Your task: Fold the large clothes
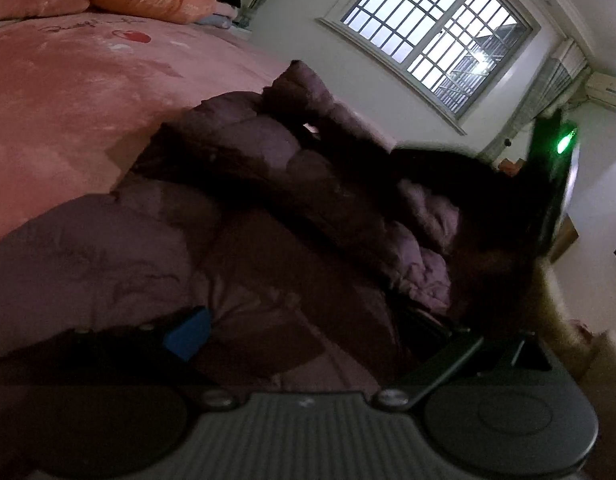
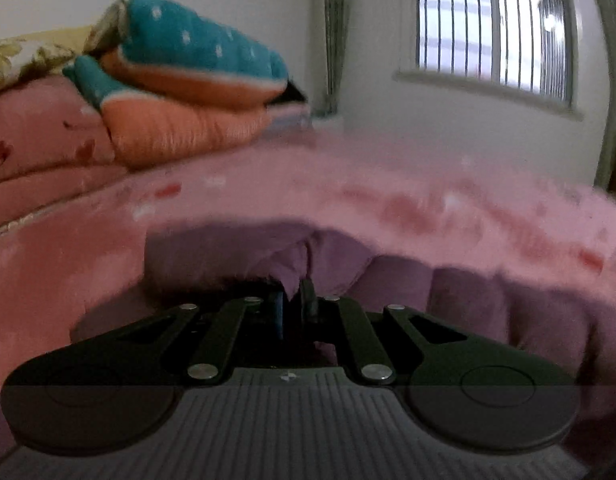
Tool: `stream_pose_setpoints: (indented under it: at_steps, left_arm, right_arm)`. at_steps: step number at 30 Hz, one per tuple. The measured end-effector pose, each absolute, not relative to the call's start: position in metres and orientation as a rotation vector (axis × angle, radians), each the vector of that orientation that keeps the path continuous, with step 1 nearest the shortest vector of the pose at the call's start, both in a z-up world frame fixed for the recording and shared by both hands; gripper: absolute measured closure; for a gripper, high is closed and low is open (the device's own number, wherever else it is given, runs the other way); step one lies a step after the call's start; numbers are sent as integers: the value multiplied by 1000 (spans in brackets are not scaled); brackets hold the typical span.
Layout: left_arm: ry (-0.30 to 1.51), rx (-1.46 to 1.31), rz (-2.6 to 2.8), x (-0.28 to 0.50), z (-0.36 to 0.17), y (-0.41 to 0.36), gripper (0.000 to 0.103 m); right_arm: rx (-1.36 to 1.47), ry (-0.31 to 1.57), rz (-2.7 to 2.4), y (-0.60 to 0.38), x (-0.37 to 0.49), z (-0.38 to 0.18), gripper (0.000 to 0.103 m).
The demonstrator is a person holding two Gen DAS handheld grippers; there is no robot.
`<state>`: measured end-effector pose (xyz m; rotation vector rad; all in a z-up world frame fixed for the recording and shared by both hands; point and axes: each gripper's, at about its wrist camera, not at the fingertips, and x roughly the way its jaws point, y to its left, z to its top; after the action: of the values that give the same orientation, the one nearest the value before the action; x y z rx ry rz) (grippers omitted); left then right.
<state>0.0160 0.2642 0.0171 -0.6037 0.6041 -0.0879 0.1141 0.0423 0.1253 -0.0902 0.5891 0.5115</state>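
Your purple puffer jacket point(image 1: 268, 208) lies bunched on the pink bedspread point(image 1: 68, 120), its quilted panels heaped toward the bed's edge near the window wall. In your right hand, the right gripper point(image 2: 294, 304) is clenched on a fold of that jacket point(image 2: 292, 268); the two fingers stand almost together with a pinch of purple cloth caught between them, and the tool tips downward over the bed. Your left gripper point(image 1: 308, 336) also angles down over the jacket, rolled so the bed slants across its view. One blue pad point(image 1: 188, 338) shows at the left, well apart from the dark finger at the right, with jacket fabric filling the gap; you cannot tell whether that tool grips anything. Folded quilts point(image 2: 168, 100) are stacked at the head of the bed, under the barred window point(image 1: 435, 32)
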Motion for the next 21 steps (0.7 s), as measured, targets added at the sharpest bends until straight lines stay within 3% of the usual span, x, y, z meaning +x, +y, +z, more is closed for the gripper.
stream_pose_setpoints:
  at_steps: [4, 7, 9, 17, 19, 21]
  left_arm:
    - [608, -594, -87, 17, 17, 264, 3]
    - [609, -584, -86, 17, 16, 264, 3]
    - [608, -582, -85, 18, 16, 264, 3]
    - [592, -499, -103, 18, 20, 247, 6]
    - [574, -453, -139, 14, 24, 238, 9]
    - [559, -393, -169, 9, 29, 226, 12]
  right_arm:
    - [-132, 618, 475, 38, 114, 98, 90]
    - [-135, 618, 458, 28, 114, 100, 75]
    - [-104, 604, 427, 26, 81, 105, 46]
    - [-5, 564, 220, -70, -1, 134, 40]
    - [-4, 551, 123, -96, -27, 134, 32]
    - [31, 534, 27, -122, -53, 132, 17]
